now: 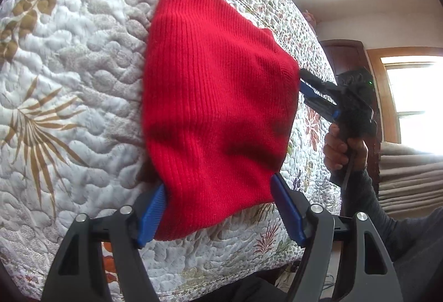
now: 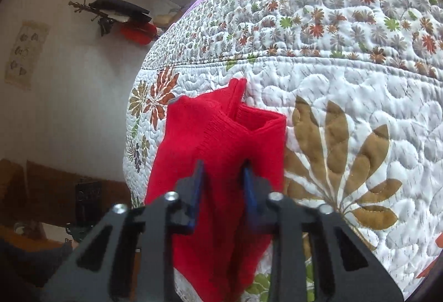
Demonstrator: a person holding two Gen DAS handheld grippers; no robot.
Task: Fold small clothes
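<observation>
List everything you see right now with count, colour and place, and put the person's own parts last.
Red knit garment: one, red, on the quilt, held at two edges.
Quilt: one, white with floral print, covering the bed.
Wall rack: one, dark, holding dark and red items.
Window: one, bright, far right in the left view.
Right tool: black, blue pads, shut on the garment.
Left tool: black, blue pads, straddling the garment's edge.
Hand: one, gripping the right tool.

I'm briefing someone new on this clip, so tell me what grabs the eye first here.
The bright red knit garment dominates, lying on the white floral quilt. The left gripper straddles its near edge with jaws wide apart, while the right gripper has its jaws closed on a fold of the red cloth. In the left wrist view, a hand holds that right gripper at the garment's right edge.
</observation>
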